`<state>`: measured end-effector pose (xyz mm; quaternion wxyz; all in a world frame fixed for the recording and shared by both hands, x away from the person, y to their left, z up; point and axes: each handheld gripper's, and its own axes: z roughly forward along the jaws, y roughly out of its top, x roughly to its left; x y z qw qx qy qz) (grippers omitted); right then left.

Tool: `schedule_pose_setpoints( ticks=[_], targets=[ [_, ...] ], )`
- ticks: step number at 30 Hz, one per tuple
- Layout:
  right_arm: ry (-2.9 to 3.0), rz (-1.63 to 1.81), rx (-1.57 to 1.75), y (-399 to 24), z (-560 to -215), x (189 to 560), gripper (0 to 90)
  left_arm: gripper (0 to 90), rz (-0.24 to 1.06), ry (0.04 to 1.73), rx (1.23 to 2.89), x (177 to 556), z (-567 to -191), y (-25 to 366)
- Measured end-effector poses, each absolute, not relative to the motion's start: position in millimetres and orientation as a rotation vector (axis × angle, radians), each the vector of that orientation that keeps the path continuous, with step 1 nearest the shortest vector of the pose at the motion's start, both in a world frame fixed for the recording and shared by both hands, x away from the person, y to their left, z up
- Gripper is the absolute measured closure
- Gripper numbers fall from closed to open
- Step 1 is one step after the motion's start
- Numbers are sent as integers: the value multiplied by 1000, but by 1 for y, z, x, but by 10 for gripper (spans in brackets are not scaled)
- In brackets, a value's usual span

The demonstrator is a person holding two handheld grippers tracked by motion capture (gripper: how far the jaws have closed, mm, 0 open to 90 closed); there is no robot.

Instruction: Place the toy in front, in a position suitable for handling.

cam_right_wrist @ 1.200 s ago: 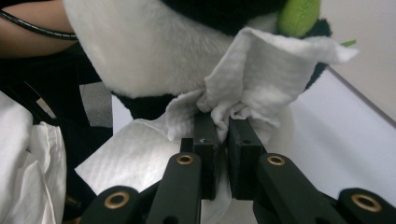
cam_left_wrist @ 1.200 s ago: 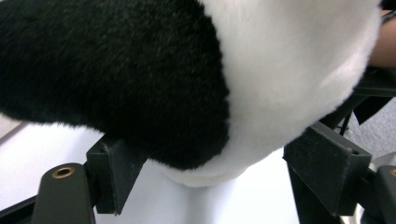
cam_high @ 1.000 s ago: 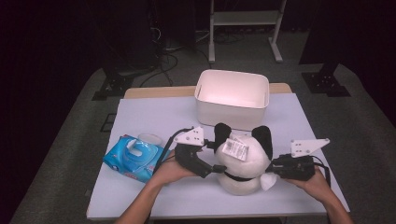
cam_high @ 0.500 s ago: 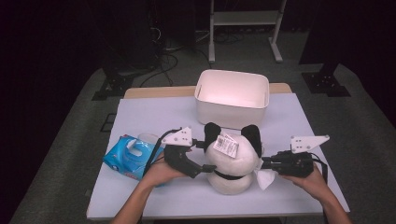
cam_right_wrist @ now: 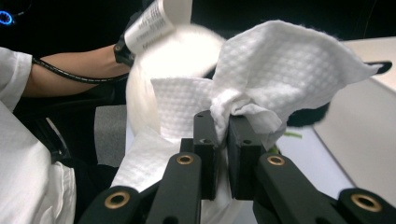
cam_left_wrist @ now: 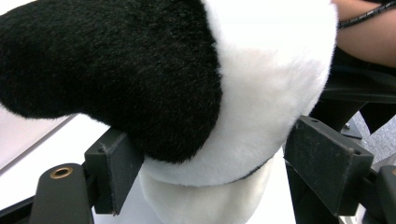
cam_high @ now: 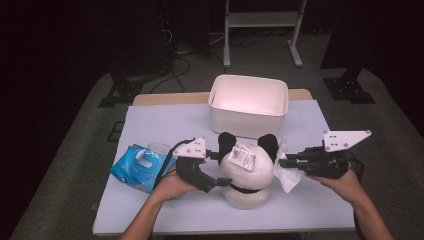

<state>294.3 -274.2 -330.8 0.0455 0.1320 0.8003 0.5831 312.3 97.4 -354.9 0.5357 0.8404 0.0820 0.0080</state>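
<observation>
The step in hand looks like wiping the plush panda (cam_high: 247, 175), which sits on the desk (cam_high: 165, 125) between both hands, in front of the white bin (cam_high: 248, 107). The left gripper (cam_high: 220, 170) steadies it, fingers (cam_left_wrist: 114, 170) spread wide around its side, while the right gripper (cam_high: 283, 163) pinches a white wet wipe (cam_right_wrist: 280, 70) tight. Next, the wipe should press onto the fur while the brace holds. The high view adds the blue wipes pack (cam_high: 140, 167); the left gripper view shows the near finger touching fur.

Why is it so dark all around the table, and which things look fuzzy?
In the high view, light falls on the table and the white bin, while the room behind is nearly black. In the right gripper view, the wipe is sharp, but the panda's tag is smeared. In the left gripper view, the plush panda is close and soft-edged.
</observation>
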Motion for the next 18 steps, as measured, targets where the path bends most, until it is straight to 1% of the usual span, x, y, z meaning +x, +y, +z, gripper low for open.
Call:
schedule_pose_setpoints(
  ticks=[10, 13, 18],
  targets=[
    [2475, 1747, 271, -246, -304, 298, 829, 197, 20, 165, 2017, 306, -354, 92],
    [2514, 1684, 240, -235, -303, 297, 829, 191, 17, 177, 2020, 308, -356, 94],
    [2527, 1684, 276, -241, -312, 298, 830, 156, -5, 218, 2034, 313, -362, 94]
  ],
)
